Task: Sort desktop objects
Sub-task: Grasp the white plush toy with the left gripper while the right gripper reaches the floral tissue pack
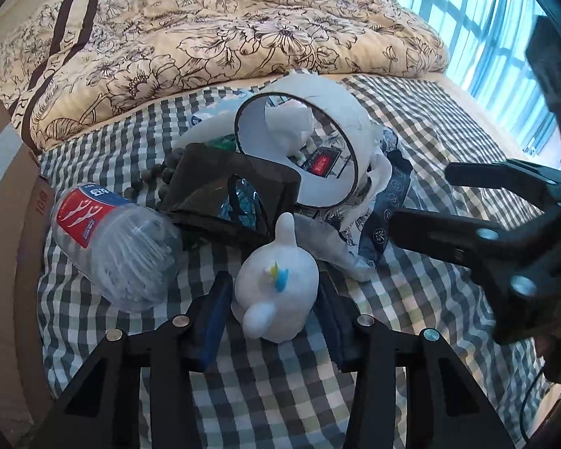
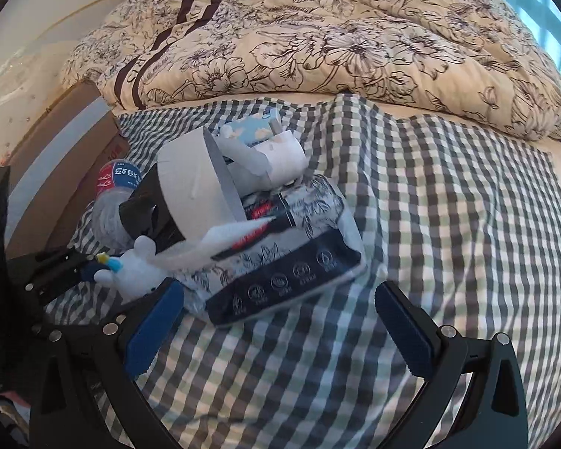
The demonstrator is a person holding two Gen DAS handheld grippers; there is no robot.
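So, the scene, item by item:
Surface: a checked sheet [image 2: 448, 194] spread over a bed, with a floral quilt [image 2: 336, 37] bunched along its far side.
Left gripper [image 1: 276, 299]: its blue-padded fingers [image 1: 215, 321] stand on either side of a white plush toy [image 1: 275, 288]; the pads sit right against the toy's flanks, closed in on it, and the toy rests on the sheet.
Plush toy: white, with a small yellow and blue tuft on top; one rounded limb points up toward the pile, another toward the camera. The right wrist view shows it too, at the near left edge of the heap.
Right gripper [image 2: 280, 321]: spread wide, nothing between its fingers [image 2: 404, 333]; it hovers over bare sheet just in front of the tissue pack.
Tissue pack [image 2: 291, 265]: soft white and navy wrapper with a floral print, lying flat at the near right of the pile.
White round container [image 1: 318, 142]: tipped on its side, opening toward the left camera, crumpled white material inside.
Black case [image 1: 232, 194]: leaning against the container, behind the toy.
Plastic bottle [image 1: 116, 239]: clear, red and blue label, lying on its side left of the toy.
Dark beads [image 1: 157, 176]: a string between bottle and case.
Small blue box [image 2: 254, 127]: at the back of the pile.
Cardboard box [image 1: 7, 232]: at the bed's left edge.
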